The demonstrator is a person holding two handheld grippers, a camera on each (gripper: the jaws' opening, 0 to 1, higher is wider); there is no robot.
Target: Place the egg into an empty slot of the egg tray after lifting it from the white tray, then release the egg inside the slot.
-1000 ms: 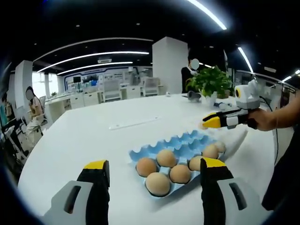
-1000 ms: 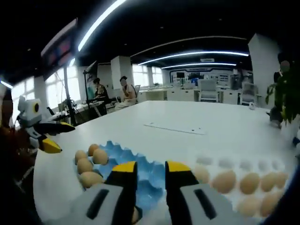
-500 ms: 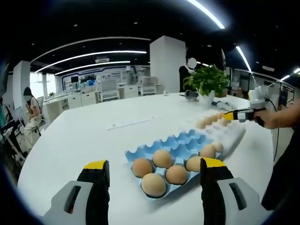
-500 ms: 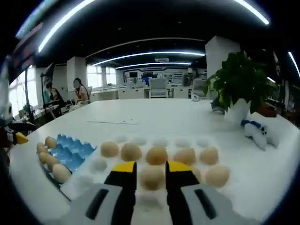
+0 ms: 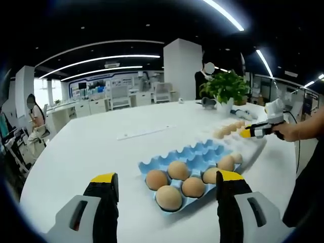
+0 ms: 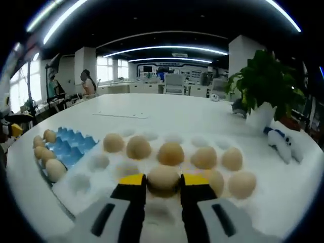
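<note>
The right claw (image 6: pixel 163 183) has its yellow-tipped jaws set either side of an egg (image 6: pixel 163 179) in the near row of the white tray (image 6: pixel 81 183), narrowly parted and touching or nearly touching it; whether they grip it, I cannot tell. More eggs sit in the rows behind. Left of the white tray lies the blue egg tray (image 6: pixel 68 147), eggs along its near edge and open slots beside them. A potted plant (image 6: pixel 266 88) stands on the white bench (image 6: pixel 167 114) beyond. The left claw (image 5: pixel 164 187) hangs wide open and empty above the bench, the egg tray just ahead; the right claw shows at far right over the white tray.
</note>
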